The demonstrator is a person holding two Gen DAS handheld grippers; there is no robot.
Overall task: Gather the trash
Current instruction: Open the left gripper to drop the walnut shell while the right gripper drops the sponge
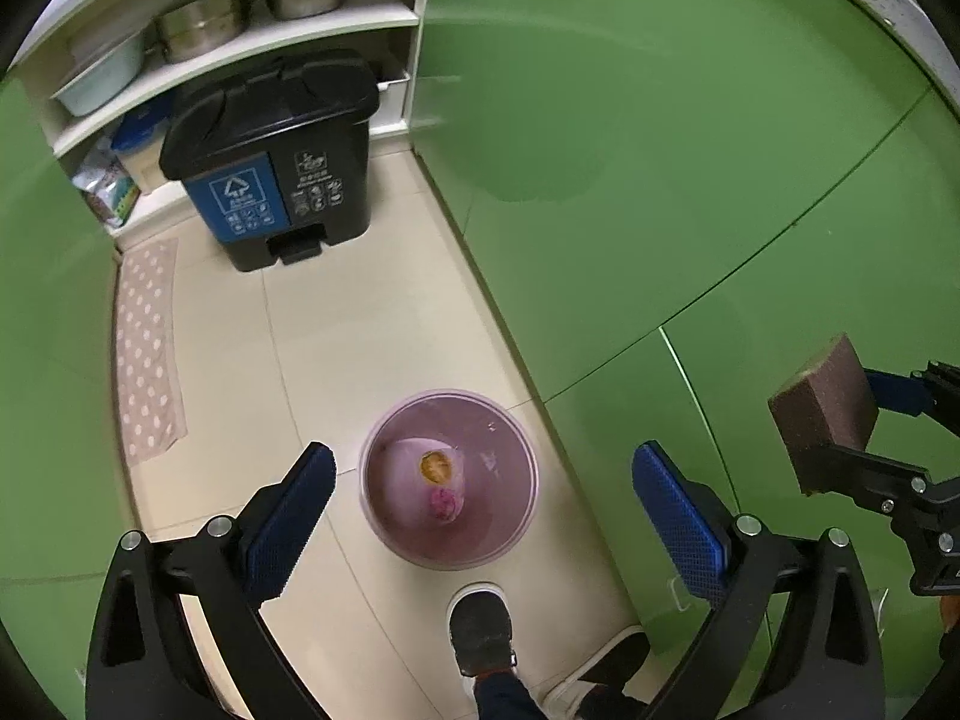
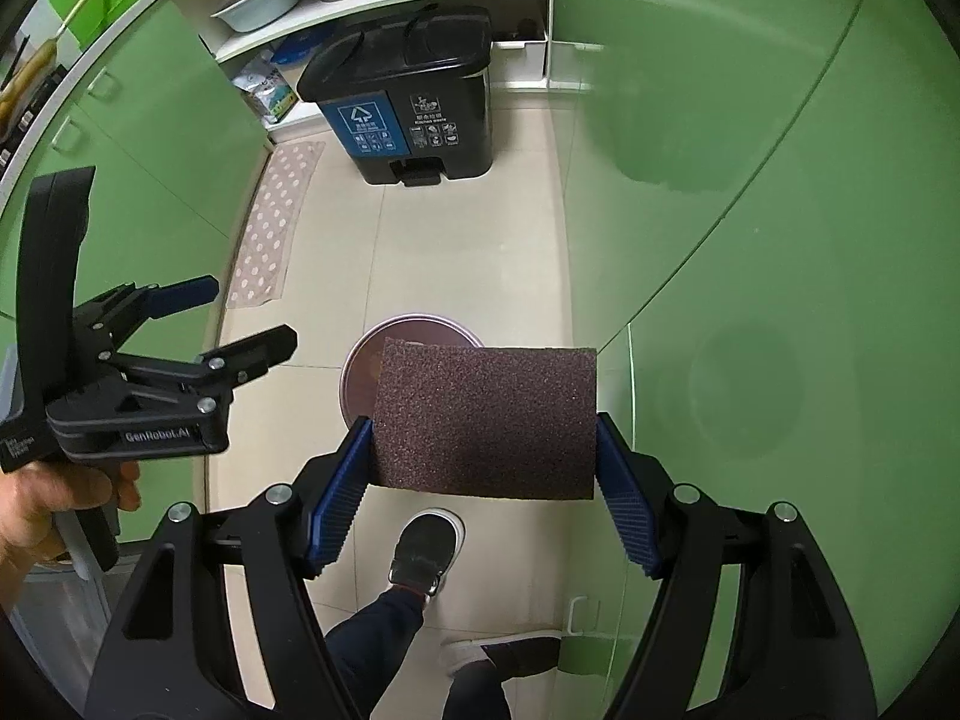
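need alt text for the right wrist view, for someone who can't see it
The right gripper holds a brown sponge between its blue fingers, above a round pink bin on a tiled kitchen floor. The open left gripper is at left; a black pedal bin stands farther back.

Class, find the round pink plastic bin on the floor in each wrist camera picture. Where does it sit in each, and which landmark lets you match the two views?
Left wrist view: the round pink plastic bin sits low and centre, fully visible, scraps inside.
Right wrist view: its rim shows at centre, mostly hidden behind the brown rectangular sponge.
Shared landmark: the black pedal bin with a blue label, farther along the floor.
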